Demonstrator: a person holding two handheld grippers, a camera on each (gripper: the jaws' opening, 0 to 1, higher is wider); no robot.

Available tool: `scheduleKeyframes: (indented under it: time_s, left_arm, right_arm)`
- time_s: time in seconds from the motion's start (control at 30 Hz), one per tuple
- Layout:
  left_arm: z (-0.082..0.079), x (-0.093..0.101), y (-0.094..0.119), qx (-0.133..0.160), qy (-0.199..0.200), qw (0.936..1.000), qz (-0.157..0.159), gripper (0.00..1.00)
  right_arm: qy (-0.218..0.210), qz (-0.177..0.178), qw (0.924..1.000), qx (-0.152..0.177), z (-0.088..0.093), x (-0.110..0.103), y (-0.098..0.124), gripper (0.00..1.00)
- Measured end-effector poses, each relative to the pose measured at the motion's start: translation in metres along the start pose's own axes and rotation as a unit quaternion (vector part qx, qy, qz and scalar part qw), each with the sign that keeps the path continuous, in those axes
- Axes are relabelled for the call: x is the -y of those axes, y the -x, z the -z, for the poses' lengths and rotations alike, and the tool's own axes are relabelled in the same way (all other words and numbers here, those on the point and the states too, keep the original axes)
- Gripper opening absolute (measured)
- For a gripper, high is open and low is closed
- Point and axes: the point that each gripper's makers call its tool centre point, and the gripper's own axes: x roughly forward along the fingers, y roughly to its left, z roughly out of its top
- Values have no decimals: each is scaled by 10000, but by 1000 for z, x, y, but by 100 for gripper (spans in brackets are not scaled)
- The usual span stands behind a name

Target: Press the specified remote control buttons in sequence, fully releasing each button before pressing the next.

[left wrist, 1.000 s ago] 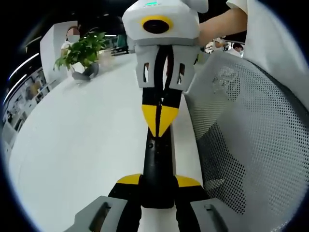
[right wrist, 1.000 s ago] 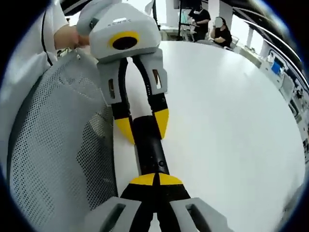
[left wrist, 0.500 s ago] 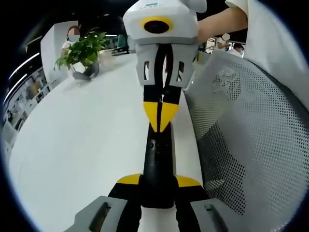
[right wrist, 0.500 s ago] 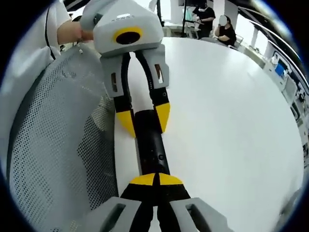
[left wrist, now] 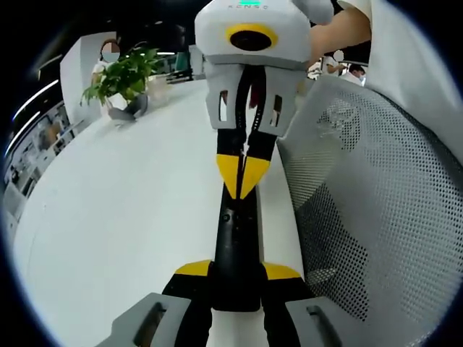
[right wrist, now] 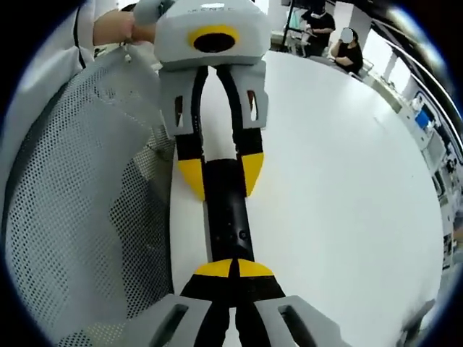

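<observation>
A black remote control [left wrist: 235, 246] is held out over the white table [left wrist: 130, 217], with my left gripper [left wrist: 237, 271] shut on its near end. In the left gripper view my right gripper [left wrist: 242, 181] comes down from above, jaws shut, with its yellow tips resting on the remote's top face. In the right gripper view the right gripper [right wrist: 233, 269] sits shut on the remote [right wrist: 228, 217]. Beyond it the left gripper [right wrist: 222, 176] clamps the far end between its yellow fingertips [right wrist: 192, 177].
A grey mesh chair back [left wrist: 362, 202] stands close beside the table edge and appears again as the chair back [right wrist: 79, 188]. A potted plant [left wrist: 123, 76] sits at the table's far side. A person's hand [right wrist: 112, 29] holds the left gripper. People [right wrist: 347, 47] sit far off.
The right gripper has tilted and its body has shifted a little, with its shut tips staying on the remote. The left gripper and the remote hold still.
</observation>
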Motion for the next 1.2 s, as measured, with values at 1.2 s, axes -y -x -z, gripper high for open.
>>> scheduleKeyframes:
  time_s: [1.2]
  left_arm:
    - [-1, 1, 0, 16, 62, 10000, -19, 25]
  right_arm:
    - [-482, -163, 9985, 221, 7, 1, 6, 0]
